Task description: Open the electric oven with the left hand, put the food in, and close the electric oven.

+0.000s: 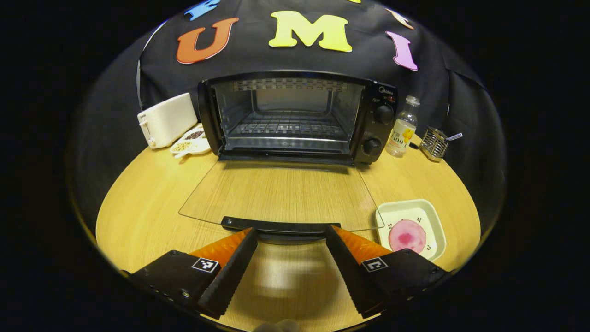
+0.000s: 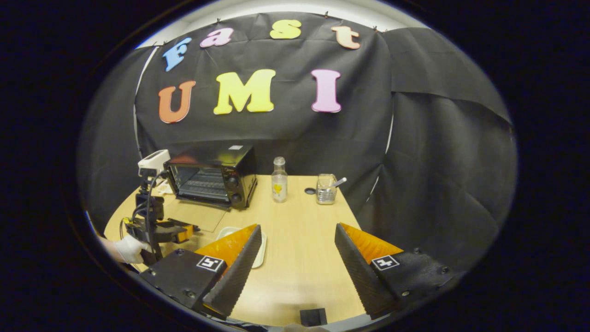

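- Black electric oven [image 1: 295, 117] open, glass door [image 1: 281, 193] flat on wooden table [image 1: 138, 216].
- Left gripper [image 1: 290, 244] spread, empty, at door handle [image 1: 281, 226].
- Right gripper [image 2: 297, 249] spread, empty.
- Next, by judgement: fetch pink food [image 1: 407, 235] on white square dish [image 1: 431, 214].

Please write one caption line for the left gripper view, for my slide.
Open left gripper at the handle of the lowered oven door, empty oven behind, plated food at right.
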Available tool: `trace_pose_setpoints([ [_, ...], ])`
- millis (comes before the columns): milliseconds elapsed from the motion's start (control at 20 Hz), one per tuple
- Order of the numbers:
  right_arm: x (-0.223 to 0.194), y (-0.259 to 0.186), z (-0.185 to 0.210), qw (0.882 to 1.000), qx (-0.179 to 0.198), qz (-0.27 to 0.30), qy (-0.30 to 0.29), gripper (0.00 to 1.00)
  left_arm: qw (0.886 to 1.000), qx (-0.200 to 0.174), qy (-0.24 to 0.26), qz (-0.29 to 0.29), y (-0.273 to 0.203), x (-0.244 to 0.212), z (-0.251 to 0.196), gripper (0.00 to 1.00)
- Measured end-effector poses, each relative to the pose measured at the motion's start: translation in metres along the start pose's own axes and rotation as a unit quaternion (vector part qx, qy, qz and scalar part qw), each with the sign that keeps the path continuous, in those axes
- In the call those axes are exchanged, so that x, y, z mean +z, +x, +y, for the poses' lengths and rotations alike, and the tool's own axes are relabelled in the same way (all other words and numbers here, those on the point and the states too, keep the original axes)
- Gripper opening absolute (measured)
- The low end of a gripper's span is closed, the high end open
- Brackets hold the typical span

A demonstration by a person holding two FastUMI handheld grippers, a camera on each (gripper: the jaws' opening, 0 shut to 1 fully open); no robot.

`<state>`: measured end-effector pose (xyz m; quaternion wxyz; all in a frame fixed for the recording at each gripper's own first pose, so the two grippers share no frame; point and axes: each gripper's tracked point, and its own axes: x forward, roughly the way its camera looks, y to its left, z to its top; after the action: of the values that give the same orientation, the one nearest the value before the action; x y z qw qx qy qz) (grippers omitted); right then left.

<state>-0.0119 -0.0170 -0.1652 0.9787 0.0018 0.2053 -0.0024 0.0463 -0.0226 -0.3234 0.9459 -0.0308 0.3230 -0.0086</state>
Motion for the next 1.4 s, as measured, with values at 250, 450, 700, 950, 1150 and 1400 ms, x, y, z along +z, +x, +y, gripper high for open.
trace_pose_setpoints([
  [250,-0.023,0.059,0.014,0.996,0.063,0.058,0.02,0.97,0.997,0.033,0.003,-0.068,-0.082,0.03,0.015,0.97],
  [450,-0.054,0.117,0.023,0.987,0.099,0.129,0.018,0.96,0.991,0.052,0.013,-0.12,-0.162,0.047,0.019,0.96],
  [700,-0.095,0.158,0.042,0.966,0.144,0.215,0.027,0.86,0.979,0.092,-0.007,-0.181,-0.241,0.077,0.025,0.96],
  [950,-0.128,0.182,0.056,0.951,0.148,0.271,0.022,0.78,0.967,0.108,-0.023,-0.229,-0.287,0.101,0.022,0.96],
  [1150,-0.15,0.193,0.054,0.939,0.127,0.317,0.054,0.71,0.961,0.103,-0.021,-0.255,-0.305,0.114,0.021,0.96],
  [1400,-0.154,0.194,0.061,0.932,0.114,0.339,0.057,0.57,0.963,0.087,-0.023,-0.253,-0.305,0.107,0.028,0.96],
])
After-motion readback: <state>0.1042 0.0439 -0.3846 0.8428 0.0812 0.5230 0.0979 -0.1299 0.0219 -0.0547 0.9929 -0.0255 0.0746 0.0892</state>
